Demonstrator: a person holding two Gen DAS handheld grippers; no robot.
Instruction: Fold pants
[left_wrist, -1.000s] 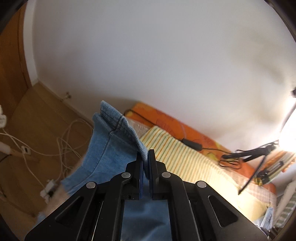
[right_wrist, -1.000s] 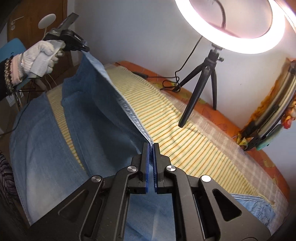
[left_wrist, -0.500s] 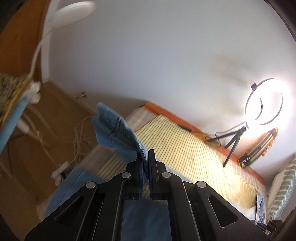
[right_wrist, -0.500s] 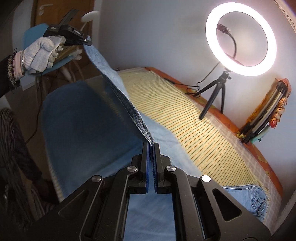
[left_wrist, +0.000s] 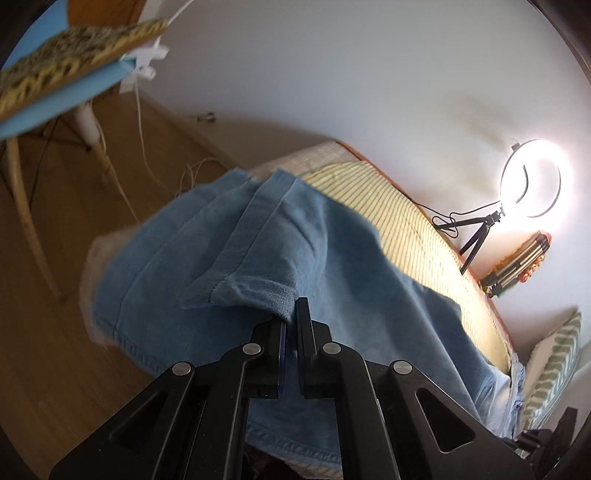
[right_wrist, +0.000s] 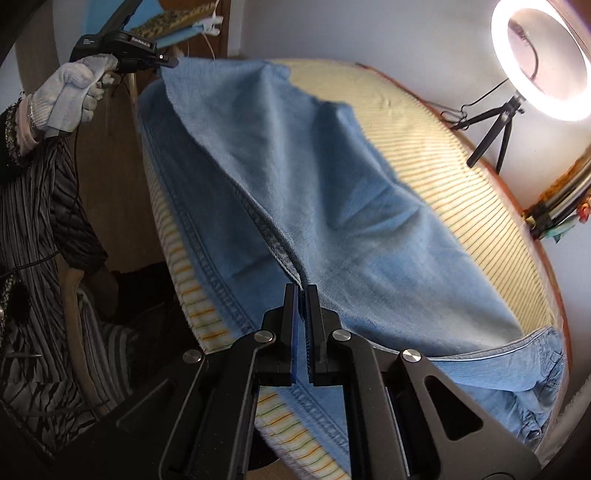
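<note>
Here the left gripper (left_wrist: 291, 314) and right gripper (right_wrist: 302, 295) each pinch the jeans (right_wrist: 332, 192) above the striped bed (right_wrist: 461, 155).

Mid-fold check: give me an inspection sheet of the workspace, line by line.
Surface: bed with striped cover, partly bare.
Job's things: blue jeans, one leg lifted and draped over the other.
Clutter: nothing seen on the cover.
Grippers: left claw shut on a leg hem; right claw shut on a seam edge.
Cables: white cords on the floor; black lead by the ring light.
Surroundings: white wall, blue chair, tripod.
</note>
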